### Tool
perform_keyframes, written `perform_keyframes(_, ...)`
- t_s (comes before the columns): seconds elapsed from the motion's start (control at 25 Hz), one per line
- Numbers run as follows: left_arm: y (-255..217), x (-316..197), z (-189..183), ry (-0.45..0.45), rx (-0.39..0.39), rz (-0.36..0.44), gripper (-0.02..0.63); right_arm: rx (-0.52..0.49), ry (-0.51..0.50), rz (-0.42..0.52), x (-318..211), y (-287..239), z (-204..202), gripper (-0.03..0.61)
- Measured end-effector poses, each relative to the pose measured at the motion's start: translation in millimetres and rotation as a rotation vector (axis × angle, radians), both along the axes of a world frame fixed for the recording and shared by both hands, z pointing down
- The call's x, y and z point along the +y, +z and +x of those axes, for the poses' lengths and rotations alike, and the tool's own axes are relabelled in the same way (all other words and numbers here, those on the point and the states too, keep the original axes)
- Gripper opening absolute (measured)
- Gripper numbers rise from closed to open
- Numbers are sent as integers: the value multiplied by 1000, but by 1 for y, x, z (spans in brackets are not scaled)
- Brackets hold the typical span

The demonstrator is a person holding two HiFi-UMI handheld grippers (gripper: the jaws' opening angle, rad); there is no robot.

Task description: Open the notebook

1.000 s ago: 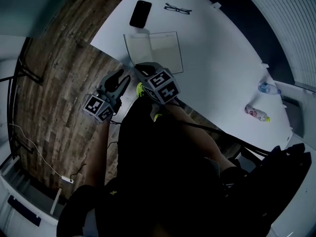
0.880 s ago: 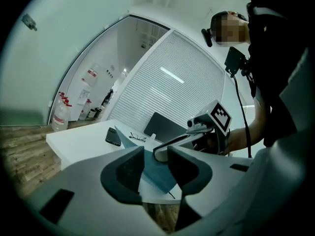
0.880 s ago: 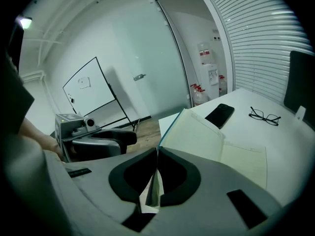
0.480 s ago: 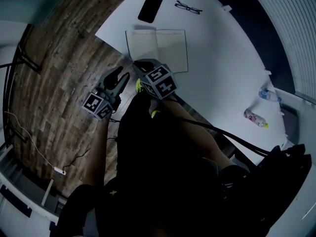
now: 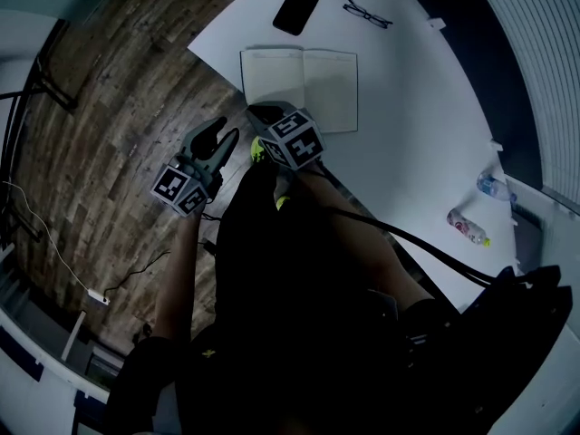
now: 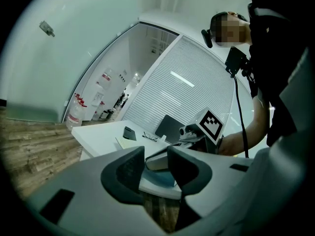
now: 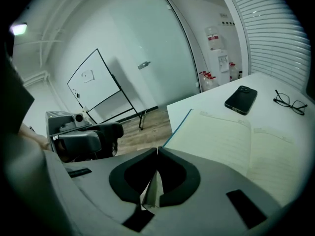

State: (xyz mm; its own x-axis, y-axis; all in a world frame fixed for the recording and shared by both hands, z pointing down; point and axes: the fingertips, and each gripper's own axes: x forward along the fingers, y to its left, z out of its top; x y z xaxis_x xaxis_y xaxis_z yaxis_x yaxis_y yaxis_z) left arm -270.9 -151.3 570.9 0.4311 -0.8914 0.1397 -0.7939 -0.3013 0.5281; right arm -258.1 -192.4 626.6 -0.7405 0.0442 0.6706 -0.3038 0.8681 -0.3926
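Left gripper (image 6: 156, 154) jaws apart, nothing between them, right gripper (image 7: 157, 149) jaws closed tip to tip, notebook (image 5: 299, 87) open flat at table (image 5: 408, 143) corner nearest the person, two pale ruled pages up, teal cover edge showing on its left side.

Notebook (image 5: 299, 87) on table (image 5: 412, 116), phone (image 5: 297, 8) behind, glasses (image 5: 367, 13) right of phone, bottle (image 5: 468, 227), perhaps, farther right

Matt paper notebook (image 5: 299, 87) pages, smooth white table (image 5: 408, 152) (glossy black phone (image 5: 297, 8)), rough-grained wood-plank floor (image 5: 118, 89).
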Motion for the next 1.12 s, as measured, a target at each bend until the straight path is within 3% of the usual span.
perform_keyframes(0.72, 15, 10, -8, -19, 30, -15, 133, 30, 3, -46, 5, 25, -6, 21)
perform_keyframes(1.12, 15, 13, -8, -11, 49, -4, 133, 19, 64, -75, -1, 23, 3, 20)
